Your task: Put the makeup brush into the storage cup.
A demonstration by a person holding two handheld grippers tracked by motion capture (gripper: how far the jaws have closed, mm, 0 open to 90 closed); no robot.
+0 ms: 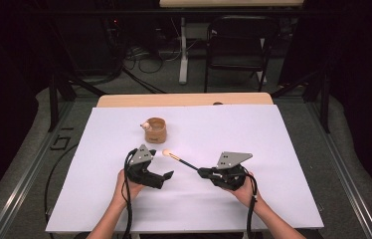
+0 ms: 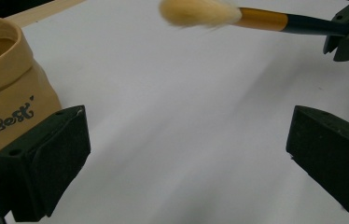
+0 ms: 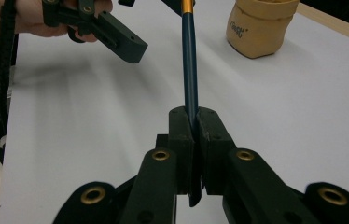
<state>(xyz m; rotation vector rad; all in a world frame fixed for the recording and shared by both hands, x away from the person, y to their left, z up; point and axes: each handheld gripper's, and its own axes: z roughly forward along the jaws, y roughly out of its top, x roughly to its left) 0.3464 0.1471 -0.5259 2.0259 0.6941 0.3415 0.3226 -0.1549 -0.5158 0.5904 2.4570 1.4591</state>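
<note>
White sheet (image 1: 273, 189) covers the table, and we work near its front edge. Our right gripper (image 1: 203, 172) is clenched on a brush (image 1: 180, 159) by the dark handle end; the brush points toward the table's middle, bristle tip up off the sheet as far as we can tell. Right gripper view gives the grip detail the high view lacks: both pads squeezed flat on the blue-black shaft (image 3: 190, 70), with a gold ferrule at the top edge of that view. Left gripper (image 1: 168, 175) is released, jaws wide apart, nothing between them; it sits near the front edge, left of centre, close beside the brush tip. Left gripper view adds the pale fluffy bristles (image 2: 196, 12) and orange ferrule, which read as a small blob from above. Tan pouch-shaped cup (image 1: 155, 130) stands upright toward the table's middle, behind the left gripper; the printed lettering on its side resolves in both gripper views, not from above. High view alone shows something small and pale at the cup's rim, too small to identify.
</note>
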